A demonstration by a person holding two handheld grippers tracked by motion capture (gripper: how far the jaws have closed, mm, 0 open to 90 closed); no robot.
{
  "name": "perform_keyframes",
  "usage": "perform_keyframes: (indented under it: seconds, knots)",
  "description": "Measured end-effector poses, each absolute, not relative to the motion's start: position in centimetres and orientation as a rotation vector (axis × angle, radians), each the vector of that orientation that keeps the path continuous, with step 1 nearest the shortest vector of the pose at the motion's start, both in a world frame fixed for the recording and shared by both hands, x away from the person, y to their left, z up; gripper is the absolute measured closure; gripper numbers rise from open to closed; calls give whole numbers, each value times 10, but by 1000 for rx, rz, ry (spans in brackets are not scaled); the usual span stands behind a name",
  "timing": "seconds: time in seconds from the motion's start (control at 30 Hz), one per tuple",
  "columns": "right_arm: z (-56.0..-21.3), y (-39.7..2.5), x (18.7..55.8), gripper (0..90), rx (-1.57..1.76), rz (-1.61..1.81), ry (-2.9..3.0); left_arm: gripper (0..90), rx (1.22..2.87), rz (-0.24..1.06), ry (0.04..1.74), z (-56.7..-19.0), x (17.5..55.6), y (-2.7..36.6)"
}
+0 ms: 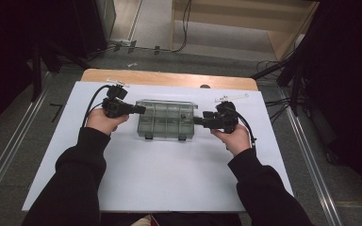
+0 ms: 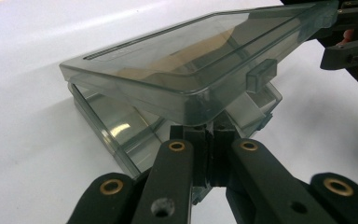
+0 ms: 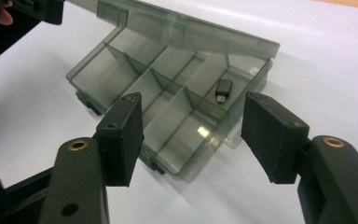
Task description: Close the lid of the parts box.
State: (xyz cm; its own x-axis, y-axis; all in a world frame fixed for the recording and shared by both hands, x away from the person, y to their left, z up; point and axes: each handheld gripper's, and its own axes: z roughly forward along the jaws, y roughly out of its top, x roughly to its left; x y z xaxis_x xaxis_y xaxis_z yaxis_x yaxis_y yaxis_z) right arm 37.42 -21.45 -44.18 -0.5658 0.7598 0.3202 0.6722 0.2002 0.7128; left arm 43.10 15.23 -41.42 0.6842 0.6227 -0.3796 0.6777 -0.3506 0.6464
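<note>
High view: a smoke-grey transparent plastic compartment box (image 1: 166, 120) lies near the middle of the white-topped table (image 1: 169, 179), toward its far edge, with the left hand-held gripper (image 1: 140, 109) at its left end and the right hand-held gripper (image 1: 197, 120) at its right end; the person's dark sleeves enter from below. Left gripper view: the jaws of the left hand-held gripper (image 2: 209, 140) are pressed together, apparently pinching the near edge of the box's hinged clear lid (image 2: 200, 60), which stands tilted up off the tray, a small latch tab (image 2: 261, 74) hanging from its rim. Right gripper view: the right hand-held gripper (image 3: 191, 128) is spread wide and grasps nothing, its two pads poised above the open tray (image 3: 168, 107), whose dividers form several compartments; a small black plug-like adapter (image 3: 223, 89) lies in one compartment beside the raised lid. Judged step: opening the lid, the left hand-held gripper lifting while the right stands ready. The next move likely calls for swinging the lid fully back, or lowering the spread jaws over the adapter without knocking a divider.
</note>
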Motion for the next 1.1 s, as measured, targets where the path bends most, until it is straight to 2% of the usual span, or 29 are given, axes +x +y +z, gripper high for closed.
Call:
perform_keyframes:
  seconds: [0.33,0.6,0.8,1.1]
  knots:
    - [-435,-229,369,396,1435,1334,2318,899,2062,-88,976,-402,421,161]
    - [-428,-234,367,458,1430,1356,2309,899,2068,-88,951,-390,409,165]
    - [-425,-231,368,546,1418,1367,2331,899,2068,-57,944,-391,404,163]
    - [-425,-219,369,794,1341,1367,2391,899,2084,-25,952,-406,401,153]
